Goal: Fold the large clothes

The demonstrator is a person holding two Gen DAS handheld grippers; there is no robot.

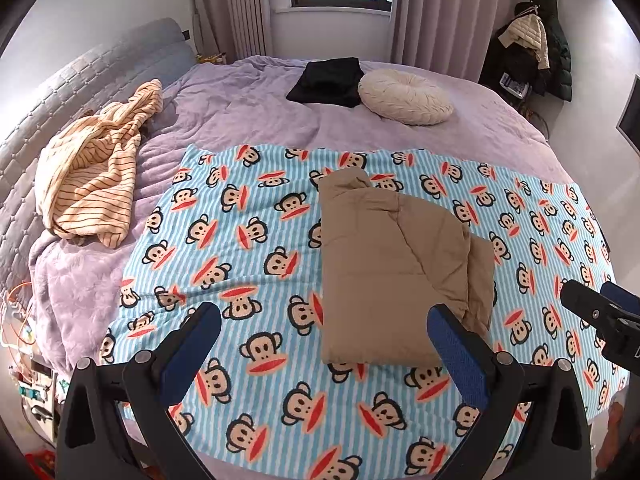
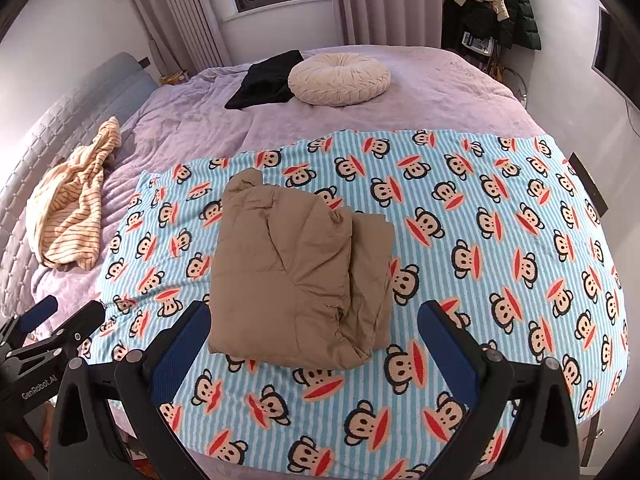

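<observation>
A tan padded garment (image 1: 396, 268) (image 2: 296, 276) lies folded into a thick rectangle on a blue striped monkey-print blanket (image 1: 248, 216) (image 2: 480, 220) spread over the bed. My left gripper (image 1: 324, 340) hovers above the blanket at the garment's near left corner, open, with nothing between its blue pads. My right gripper (image 2: 314, 340) hangs open over the garment's near edge, also holding nothing. The right gripper (image 1: 600, 312) shows at the right edge of the left wrist view, and the left gripper (image 2: 68, 312) at the left edge of the right wrist view.
A crumpled striped cream garment (image 1: 92, 172) (image 2: 72, 200) lies by the grey headboard (image 1: 60, 96). A black folded garment (image 1: 328, 82) (image 2: 268, 80) and a round cream cushion (image 1: 404, 98) (image 2: 340, 78) rest on the purple bedspread (image 1: 248, 108). Coats (image 1: 536, 40) hang at the far right.
</observation>
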